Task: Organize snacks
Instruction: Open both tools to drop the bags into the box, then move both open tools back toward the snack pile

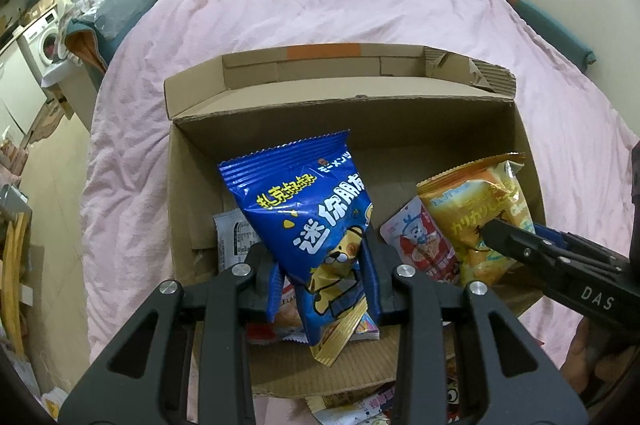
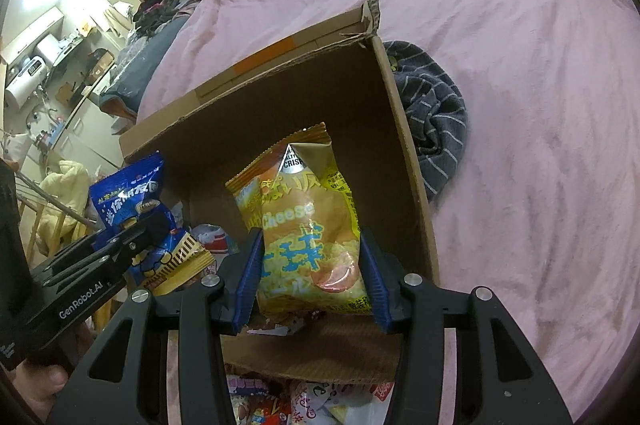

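Over the cardboard box (image 1: 192,161), left gripper (image 1: 324,289) grasps a blue bag (image 1: 308,213), right gripper (image 2: 312,289) a "Cheese" bag (image 2: 308,233).

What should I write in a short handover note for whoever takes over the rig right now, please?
Left tool: shut on the blue snack bag, held over the cardboard box.
Right tool: shut on the yellow cheese snack bag, also over the box, at its right side.
Done: a red-and-white packet and a few other packets already lie in the box.
Left: release both bags into the box, then collect the loose packets on the pink bedding in front of the box.
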A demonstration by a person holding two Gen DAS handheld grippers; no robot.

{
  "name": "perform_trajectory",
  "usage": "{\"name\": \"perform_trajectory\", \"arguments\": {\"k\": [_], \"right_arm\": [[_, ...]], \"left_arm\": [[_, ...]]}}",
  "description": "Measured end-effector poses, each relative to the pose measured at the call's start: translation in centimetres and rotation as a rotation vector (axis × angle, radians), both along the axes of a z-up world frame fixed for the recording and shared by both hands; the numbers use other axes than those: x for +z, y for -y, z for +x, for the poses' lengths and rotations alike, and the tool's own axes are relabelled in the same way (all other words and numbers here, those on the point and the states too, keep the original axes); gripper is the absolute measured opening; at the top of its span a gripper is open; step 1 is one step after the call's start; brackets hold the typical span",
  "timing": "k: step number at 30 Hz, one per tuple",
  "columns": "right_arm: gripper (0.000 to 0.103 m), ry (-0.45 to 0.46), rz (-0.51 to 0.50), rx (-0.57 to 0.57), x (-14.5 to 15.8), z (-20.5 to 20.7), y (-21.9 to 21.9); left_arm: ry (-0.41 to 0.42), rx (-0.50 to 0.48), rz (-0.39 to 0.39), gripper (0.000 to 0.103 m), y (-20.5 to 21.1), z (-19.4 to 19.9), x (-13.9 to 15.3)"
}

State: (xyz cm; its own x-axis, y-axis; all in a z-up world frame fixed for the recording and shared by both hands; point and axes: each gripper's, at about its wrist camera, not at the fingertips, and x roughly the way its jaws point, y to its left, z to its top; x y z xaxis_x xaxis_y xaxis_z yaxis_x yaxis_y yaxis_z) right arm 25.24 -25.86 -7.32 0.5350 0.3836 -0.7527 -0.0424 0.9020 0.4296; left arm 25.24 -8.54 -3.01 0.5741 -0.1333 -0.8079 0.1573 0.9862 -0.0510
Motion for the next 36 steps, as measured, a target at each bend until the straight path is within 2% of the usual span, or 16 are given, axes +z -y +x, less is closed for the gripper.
{"name": "perform_trajectory", "arguments": {"k": [10, 14, 18, 19, 20, 22, 25, 36], "right_arm": [[0.05, 0.013, 0.014, 0.007, 0.4, 0.0, 0.2], [0.05, 0.02, 0.026, 0.006, 0.5, 0.0, 0.5], [0.05, 0.033, 0.034, 0.009, 0.7, 0.0, 0.5], [0.051, 0.036, 0.034, 0.009, 0.8, 0.0, 0.5], [0.054, 0.043, 0.039, 0.006, 0.9, -0.1, 0.6], [0.071, 0.06, 0.049, -0.001, 1.2, -0.2, 0.7], [0.082, 0.092, 0.044, -0.011, 1.7, -0.6, 0.8], [0.082, 0.092, 0.027, -0.004, 1.9, -0.3, 0.7]], "left_arm": [[0.007, -0.011, 0.005, 0.032, 0.1, -0.1, 0.3], [0.03, 0.003, 0.002, 0.049, -0.1, -0.3, 0.8], [0.054, 0.002, 0.011, 0.057, -0.1, -0.5, 1.3], [0.058, 0.003, 0.018, 0.067, 0.0, -0.5, 1.4], [0.062, 0.007, 0.027, 0.079, 0.0, -0.6, 1.5], [0.08, 0.014, 0.028, 0.085, -0.1, -0.8, 1.7], [0.088, 0.012, 0.03, 0.086, -0.1, -0.8, 1.9], [0.076, 0.033, 0.018, 0.086, -0.7, -0.8, 1.8]]}}
